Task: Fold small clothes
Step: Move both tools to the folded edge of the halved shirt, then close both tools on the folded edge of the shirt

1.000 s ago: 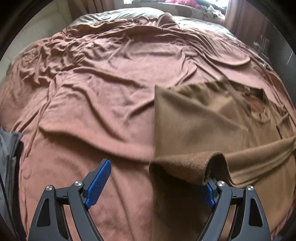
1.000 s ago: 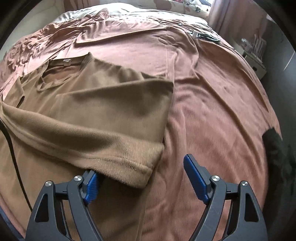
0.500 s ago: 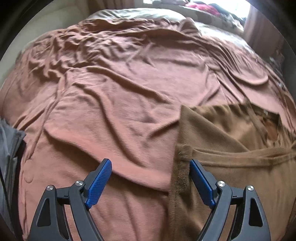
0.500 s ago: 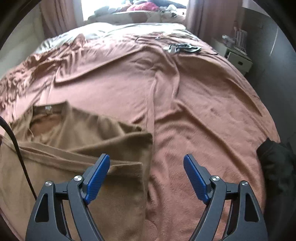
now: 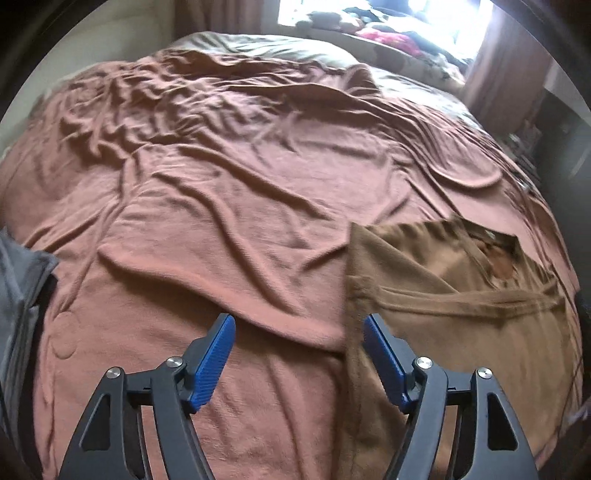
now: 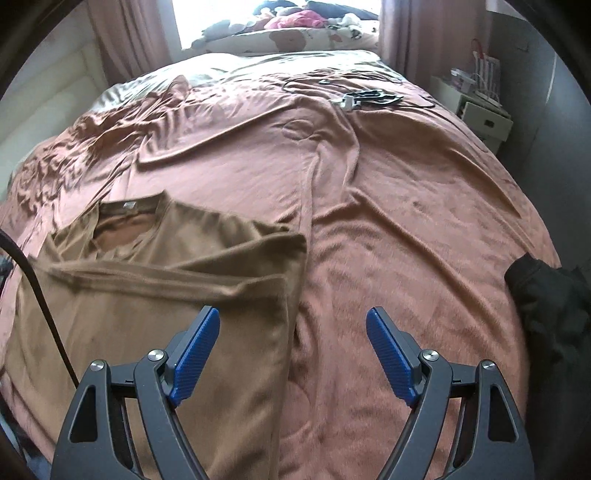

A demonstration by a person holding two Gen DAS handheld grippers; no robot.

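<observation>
Since one second ago both grippers let go of hem, pull back. Left gripper spread, empty; right gripper spread, empty. Brown shirt lies on pink blanket, bottom folded up toward collar. Further fold probably left.

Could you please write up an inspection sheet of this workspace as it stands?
Surface: bed blanket, rust-pink, wrinkled.
Job's things: brown shirt lying flat, lower part folded up across its middle, collar at the far end.
Clutter: black garment at the blanket's right edge; grey cloth at its left edge.
Grippers: left claw open, empty; right claw open, empty.
Cables: black cord over the shirt; wires and small device far on the bed.
Surroundings: window, curtains, nightstand.
</observation>
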